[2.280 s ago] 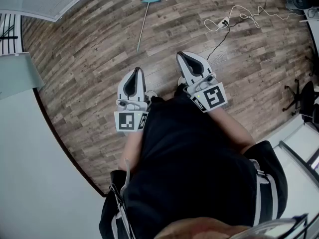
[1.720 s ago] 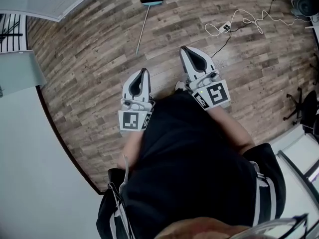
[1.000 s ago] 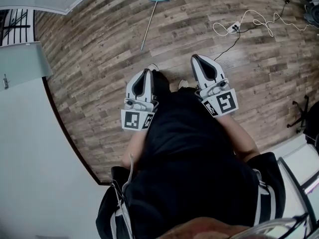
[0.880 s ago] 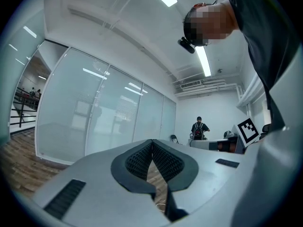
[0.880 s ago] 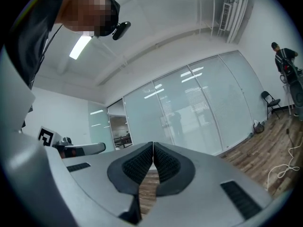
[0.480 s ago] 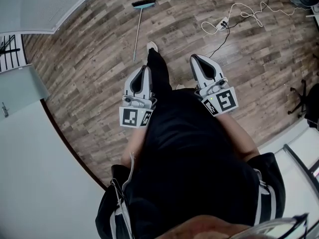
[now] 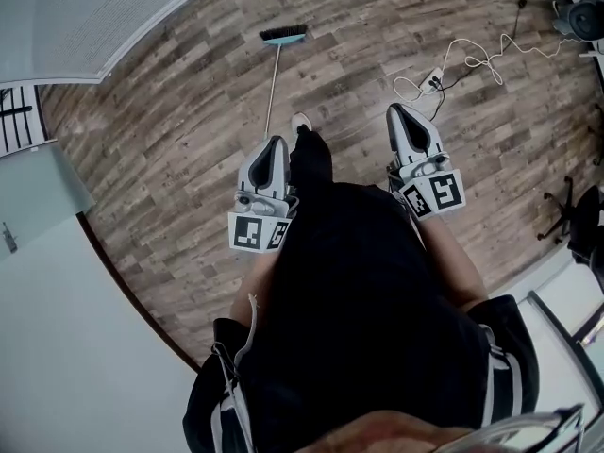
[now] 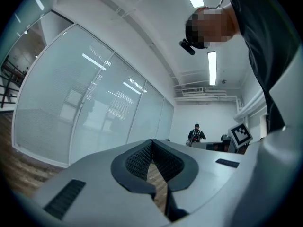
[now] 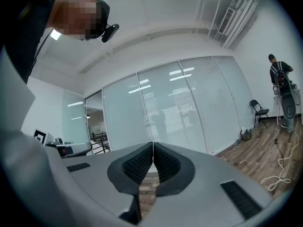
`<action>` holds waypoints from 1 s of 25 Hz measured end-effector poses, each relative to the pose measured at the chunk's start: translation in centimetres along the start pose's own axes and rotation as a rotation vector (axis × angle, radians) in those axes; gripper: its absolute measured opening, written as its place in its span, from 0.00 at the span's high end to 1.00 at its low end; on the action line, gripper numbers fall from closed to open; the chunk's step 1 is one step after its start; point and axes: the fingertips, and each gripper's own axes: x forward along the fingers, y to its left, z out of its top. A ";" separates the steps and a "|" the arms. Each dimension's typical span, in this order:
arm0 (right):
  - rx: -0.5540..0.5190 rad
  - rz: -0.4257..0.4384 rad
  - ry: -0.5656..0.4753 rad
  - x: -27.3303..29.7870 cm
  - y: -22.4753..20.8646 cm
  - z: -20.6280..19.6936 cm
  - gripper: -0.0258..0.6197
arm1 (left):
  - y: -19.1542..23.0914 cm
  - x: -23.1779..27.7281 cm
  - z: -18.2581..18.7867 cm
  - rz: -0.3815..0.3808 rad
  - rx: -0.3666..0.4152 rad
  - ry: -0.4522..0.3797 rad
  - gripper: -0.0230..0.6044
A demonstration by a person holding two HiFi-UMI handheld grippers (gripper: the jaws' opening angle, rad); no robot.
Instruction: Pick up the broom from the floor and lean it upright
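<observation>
A broom (image 7: 273, 74) with a teal head and a thin pale handle lies flat on the wood floor, far ahead in the head view. My left gripper (image 7: 275, 144) is held level at waist height, short of the handle's near end and apart from it, jaws shut and empty. Further right, my right gripper (image 7: 401, 111) is also level, shut and empty. In the left gripper view the left gripper (image 8: 152, 142) has its pads touching at the tips. The right gripper (image 9: 153, 144) looks the same in its own view. Neither gripper view shows the broom.
A white power strip with tangled cables (image 7: 444, 69) lies on the floor ahead of the right gripper. A glass partition wall (image 7: 104, 17) runs at the upper left. My foot (image 7: 301, 123) is stepped forward near the handle's end. A person (image 9: 280, 86) stands at the far right.
I have walked forward: the broom lies closer and more central than a second ago, and a leg has swung forward between the grippers. Both grippers stay shut and empty.
</observation>
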 end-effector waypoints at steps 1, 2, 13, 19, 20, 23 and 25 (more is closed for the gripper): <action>-0.003 0.002 0.002 2.3 -0.1 0.6 0.93 | 1.9 1.0 0.4 0.010 0.014 0.011 0.93; -0.011 0.010 0.001 4.8 0.0 1.4 0.93 | 3.8 2.1 0.9 0.021 0.021 0.018 0.93; -0.087 0.187 -0.106 27.9 1.3 9.7 0.93 | 18.2 9.5 3.1 0.110 -0.051 0.064 0.93; -0.050 0.145 -0.038 31.4 0.6 7.8 0.93 | 22.5 10.4 5.2 0.184 -0.088 0.017 0.93; -0.037 0.142 -0.027 31.7 0.5 7.5 0.93 | 22.9 10.3 5.6 0.200 -0.078 0.006 0.93; -0.056 0.189 0.021 33.2 1.1 6.2 0.93 | 24.5 9.7 6.0 0.263 -0.053 -0.004 0.93; -0.110 0.241 0.061 34.9 1.7 5.1 0.93 | 25.5 9.5 5.7 0.318 -0.061 -0.005 0.93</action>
